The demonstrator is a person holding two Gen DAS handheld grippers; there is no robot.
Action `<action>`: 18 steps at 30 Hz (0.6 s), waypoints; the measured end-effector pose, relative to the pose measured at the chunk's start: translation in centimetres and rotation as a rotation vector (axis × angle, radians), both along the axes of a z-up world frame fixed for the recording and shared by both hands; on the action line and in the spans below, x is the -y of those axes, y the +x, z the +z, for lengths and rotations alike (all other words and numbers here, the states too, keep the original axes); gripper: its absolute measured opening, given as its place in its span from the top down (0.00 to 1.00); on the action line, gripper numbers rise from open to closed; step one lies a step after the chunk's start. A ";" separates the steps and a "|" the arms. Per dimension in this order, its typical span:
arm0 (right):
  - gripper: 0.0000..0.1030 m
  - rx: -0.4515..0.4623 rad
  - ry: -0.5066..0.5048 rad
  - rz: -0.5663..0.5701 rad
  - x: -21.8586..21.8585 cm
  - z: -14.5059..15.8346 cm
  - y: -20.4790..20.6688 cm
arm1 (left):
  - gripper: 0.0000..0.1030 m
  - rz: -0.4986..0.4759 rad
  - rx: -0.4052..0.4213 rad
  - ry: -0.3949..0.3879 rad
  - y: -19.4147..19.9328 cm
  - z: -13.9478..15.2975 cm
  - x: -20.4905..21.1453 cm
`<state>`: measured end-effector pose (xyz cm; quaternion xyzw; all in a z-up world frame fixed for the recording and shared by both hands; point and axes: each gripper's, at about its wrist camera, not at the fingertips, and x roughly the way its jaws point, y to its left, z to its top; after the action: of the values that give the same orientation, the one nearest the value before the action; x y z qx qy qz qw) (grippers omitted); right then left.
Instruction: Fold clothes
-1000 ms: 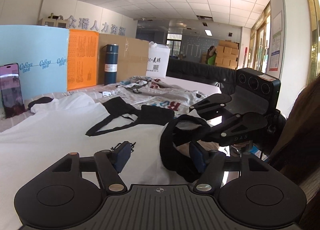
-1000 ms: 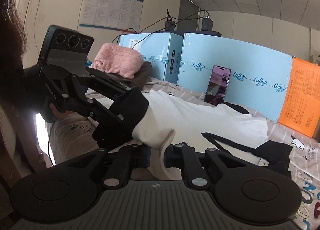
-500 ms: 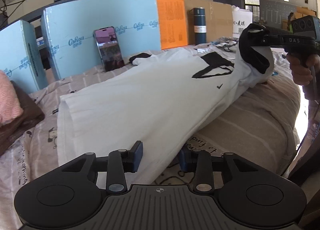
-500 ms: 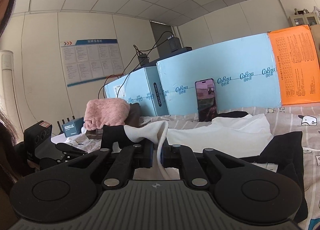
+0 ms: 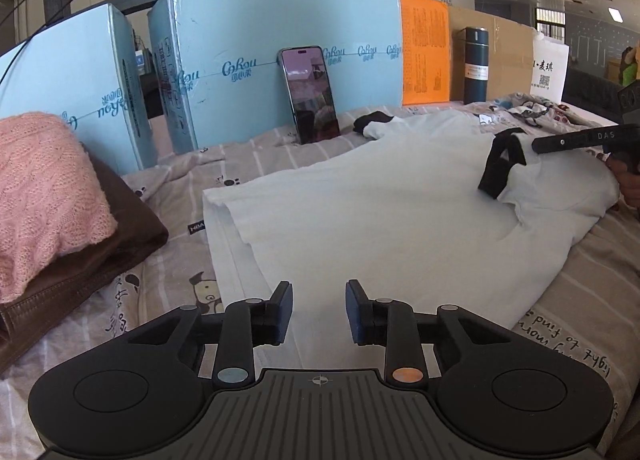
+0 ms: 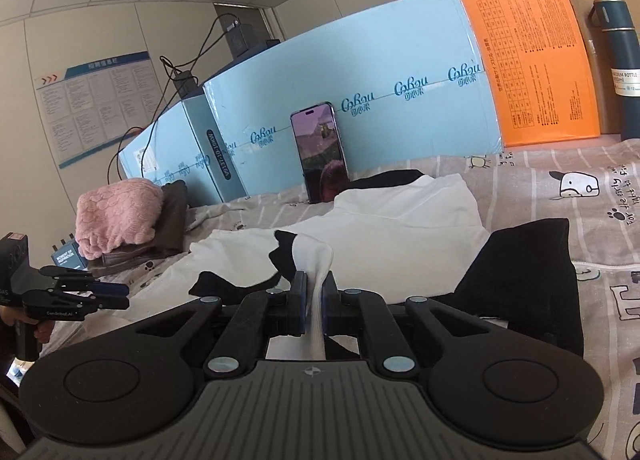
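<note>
white shirt (image 5: 400,220) with black trim, pink knit (image 5: 44,196), orange sheet (image 6: 532,60).

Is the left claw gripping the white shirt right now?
No, the left claw is open above the white shirt, its fingers apart with no cloth pinched between them.

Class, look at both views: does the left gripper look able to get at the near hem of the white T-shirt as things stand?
Probably yes. The left gripper has its jaws open and empty just above the white T-shirt, with nothing between them; the right gripper grips the far end.
</note>
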<state>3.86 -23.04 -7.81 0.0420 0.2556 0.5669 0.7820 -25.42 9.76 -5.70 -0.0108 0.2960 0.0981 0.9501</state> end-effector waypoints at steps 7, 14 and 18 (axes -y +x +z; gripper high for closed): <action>0.42 -0.063 -0.065 0.033 -1.2 -0.4 1.9 | 0.38 -0.051 0.037 -0.151 -3.4 0.4 -1.9; 0.42 -0.101 -0.130 0.046 -3.5 -0.9 3.7 | 0.38 -0.078 -0.062 -0.158 -4.1 -1.2 -1.3; 0.78 -0.055 -0.085 0.022 -3.0 -0.3 3.3 | 0.83 -0.079 -0.012 -0.167 -4.5 -1.2 -1.4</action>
<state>7.15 -20.09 -8.07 0.0215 0.3016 0.5626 0.7694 -29.96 11.16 -6.94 -0.0775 0.3089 0.0355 0.9473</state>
